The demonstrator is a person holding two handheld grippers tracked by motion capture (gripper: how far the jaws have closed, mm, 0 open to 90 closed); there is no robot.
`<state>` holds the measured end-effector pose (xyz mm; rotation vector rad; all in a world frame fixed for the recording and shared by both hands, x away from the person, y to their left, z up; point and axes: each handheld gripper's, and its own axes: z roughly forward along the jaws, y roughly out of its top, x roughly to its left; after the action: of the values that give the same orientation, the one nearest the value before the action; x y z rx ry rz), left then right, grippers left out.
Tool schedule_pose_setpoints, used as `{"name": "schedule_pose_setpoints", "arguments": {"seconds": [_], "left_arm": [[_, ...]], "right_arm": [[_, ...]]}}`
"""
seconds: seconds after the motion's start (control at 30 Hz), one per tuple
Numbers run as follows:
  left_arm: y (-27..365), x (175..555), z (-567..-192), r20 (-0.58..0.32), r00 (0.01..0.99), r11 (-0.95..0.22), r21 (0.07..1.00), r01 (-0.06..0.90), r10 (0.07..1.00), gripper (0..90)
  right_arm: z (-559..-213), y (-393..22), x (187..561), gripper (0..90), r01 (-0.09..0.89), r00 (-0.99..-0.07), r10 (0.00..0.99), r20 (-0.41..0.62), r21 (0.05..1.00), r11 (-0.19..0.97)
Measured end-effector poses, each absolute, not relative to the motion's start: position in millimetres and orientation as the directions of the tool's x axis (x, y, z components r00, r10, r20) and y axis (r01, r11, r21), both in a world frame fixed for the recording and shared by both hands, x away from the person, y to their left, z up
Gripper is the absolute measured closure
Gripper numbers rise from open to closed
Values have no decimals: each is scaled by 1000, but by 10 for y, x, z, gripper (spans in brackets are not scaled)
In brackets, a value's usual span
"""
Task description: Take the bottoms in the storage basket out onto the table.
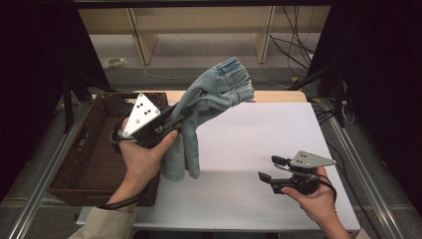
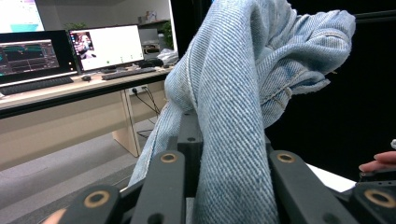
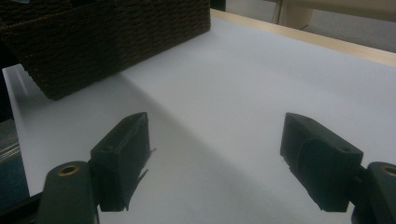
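Observation:
A pair of light blue denim jeans [image 1: 209, 99] hangs in the air over the table's left part, bunched at the top and drooping down to a hem near the table. My left gripper [image 1: 174, 119] is shut on the denim, lifted above the basket's right edge. In the left gripper view the jeans [image 2: 233, 116] run up between the black jaws and drape over them. My right gripper [image 1: 271, 168] rests low over the white table [image 1: 259, 139] at the right, jaws open with nothing between them [image 3: 215, 154].
A dark brown wicker basket [image 1: 94, 149] stands at the table's left edge, also ahead of the right gripper [image 3: 93, 42]. Wooden furniture legs and cables lie beyond the table's far edge. A desk with monitors [image 2: 70, 51] stands in the background.

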<state>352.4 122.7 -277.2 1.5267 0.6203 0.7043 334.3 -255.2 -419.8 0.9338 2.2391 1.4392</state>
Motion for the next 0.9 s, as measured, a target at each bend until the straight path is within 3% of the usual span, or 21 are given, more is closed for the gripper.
{"name": "schedule_pose_setpoints", "arguments": {"seconds": [0.9], "left_arm": [[1057,3554,-2834,70,692,-89,996,-9,718,751]], "right_arm": [[-4199,-2555,3346,252,352,-734,674,79,894,278]]}}
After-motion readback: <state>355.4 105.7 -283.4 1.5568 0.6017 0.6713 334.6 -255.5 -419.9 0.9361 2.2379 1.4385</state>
